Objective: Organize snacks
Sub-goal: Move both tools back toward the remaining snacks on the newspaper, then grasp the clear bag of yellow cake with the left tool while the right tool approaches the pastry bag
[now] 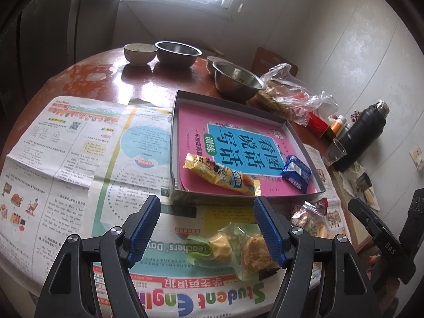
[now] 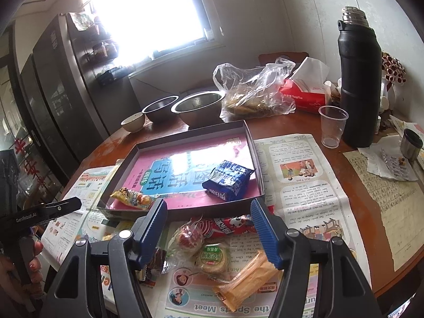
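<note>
My left tongs [image 1: 206,228] hang wide open w/ nothing between the pads, just over a clear-wrapped yellow cake snack [image 1: 238,249] on the newspaper [image 1: 53,164], prob. lined up so I can take it next. My right tongs [image 2: 209,230] are also open and empty, above a loose heap: round green-label biscuit [image 2: 214,258], orange packet [image 2: 246,278], red wrapper [image 2: 228,225]. These are the ones not yet sorted, kept close to me for easy reach.

Just beyond, the shallow box [image 1: 176,137] sits on the tabletop w/ a pink book as liner; it looks like the collecting spot. Inside already: long yellow snack bar [image 1: 220,175] at the near edge, blue packet [image 2: 228,182] toward the right side. So approx. two in, several to go.

Further back: steel bowls [image 2: 198,106], plastic bag [image 2: 254,90], black flask [image 2: 360,79], out of the way.
</note>
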`<state>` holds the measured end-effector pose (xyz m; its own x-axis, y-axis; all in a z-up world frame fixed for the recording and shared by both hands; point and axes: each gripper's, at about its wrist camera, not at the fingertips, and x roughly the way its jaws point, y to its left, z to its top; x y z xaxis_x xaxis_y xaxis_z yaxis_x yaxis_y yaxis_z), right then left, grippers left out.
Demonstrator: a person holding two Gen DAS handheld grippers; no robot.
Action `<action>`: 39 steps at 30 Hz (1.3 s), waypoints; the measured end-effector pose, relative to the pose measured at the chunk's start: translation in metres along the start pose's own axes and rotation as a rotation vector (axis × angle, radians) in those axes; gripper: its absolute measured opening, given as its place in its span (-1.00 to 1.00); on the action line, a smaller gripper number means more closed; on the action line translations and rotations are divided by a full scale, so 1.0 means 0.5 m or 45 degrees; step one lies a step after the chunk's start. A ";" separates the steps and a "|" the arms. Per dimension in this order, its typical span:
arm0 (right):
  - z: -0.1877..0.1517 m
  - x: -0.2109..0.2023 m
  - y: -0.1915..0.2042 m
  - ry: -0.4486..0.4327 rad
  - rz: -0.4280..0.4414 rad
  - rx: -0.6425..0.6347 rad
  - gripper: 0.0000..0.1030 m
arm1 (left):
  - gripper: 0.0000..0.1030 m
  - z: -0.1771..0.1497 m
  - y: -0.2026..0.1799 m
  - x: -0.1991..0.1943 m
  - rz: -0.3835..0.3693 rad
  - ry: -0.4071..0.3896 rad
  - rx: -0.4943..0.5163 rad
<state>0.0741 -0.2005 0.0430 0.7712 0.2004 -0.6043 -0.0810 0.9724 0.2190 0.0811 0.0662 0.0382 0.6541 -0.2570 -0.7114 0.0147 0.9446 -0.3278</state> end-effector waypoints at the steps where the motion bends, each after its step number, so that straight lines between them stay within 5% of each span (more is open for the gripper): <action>1: -0.001 -0.001 0.002 0.001 0.003 -0.005 0.27 | 0.45 -0.002 -0.001 0.000 0.004 0.004 0.004; 39: -0.120 0.038 0.165 0.154 0.151 -0.297 0.39 | 0.45 -0.077 -0.001 0.085 0.079 0.218 0.087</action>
<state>0.0443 -0.1093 0.0037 0.6677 0.3137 -0.6751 -0.3202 0.9397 0.1200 0.0799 0.0468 -0.0160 0.5171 -0.2236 -0.8262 0.0335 0.9698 -0.2416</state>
